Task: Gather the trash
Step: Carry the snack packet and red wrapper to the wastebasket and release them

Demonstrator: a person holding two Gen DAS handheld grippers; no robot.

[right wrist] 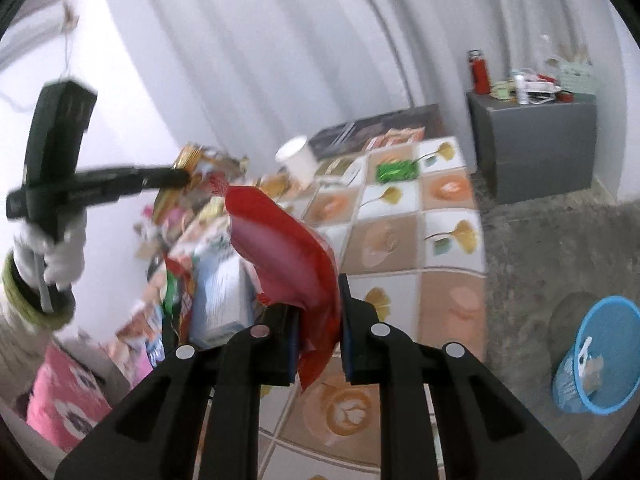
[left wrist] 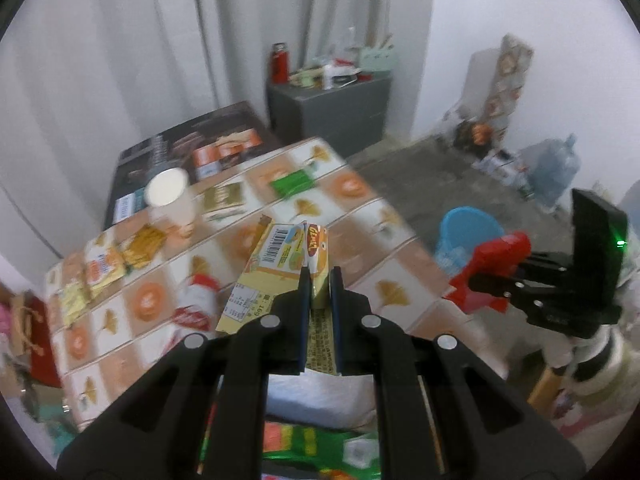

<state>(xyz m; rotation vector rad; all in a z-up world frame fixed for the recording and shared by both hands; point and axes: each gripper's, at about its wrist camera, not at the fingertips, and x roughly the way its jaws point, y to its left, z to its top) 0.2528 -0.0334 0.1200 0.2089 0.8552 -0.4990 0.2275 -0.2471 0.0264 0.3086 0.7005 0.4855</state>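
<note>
Both grippers, L (left wrist: 320, 292) & R (right wrist: 318, 312), tilted down, jaws clamped.

I see white curtains (left wrist: 224, 32) behind a grey cabinet (left wrist: 332, 108), bare white walls (left wrist: 500, 8) and a rough grey floor (left wrist: 424, 176).

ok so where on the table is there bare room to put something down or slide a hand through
Bare tiles on the table run along its edge toward the blue basket, from below the green wrapper to the near corner. The side with the paper cup and heaped packets is crowded. Both claws are full: left on a yellow carton, right on a red wrapper.
</note>
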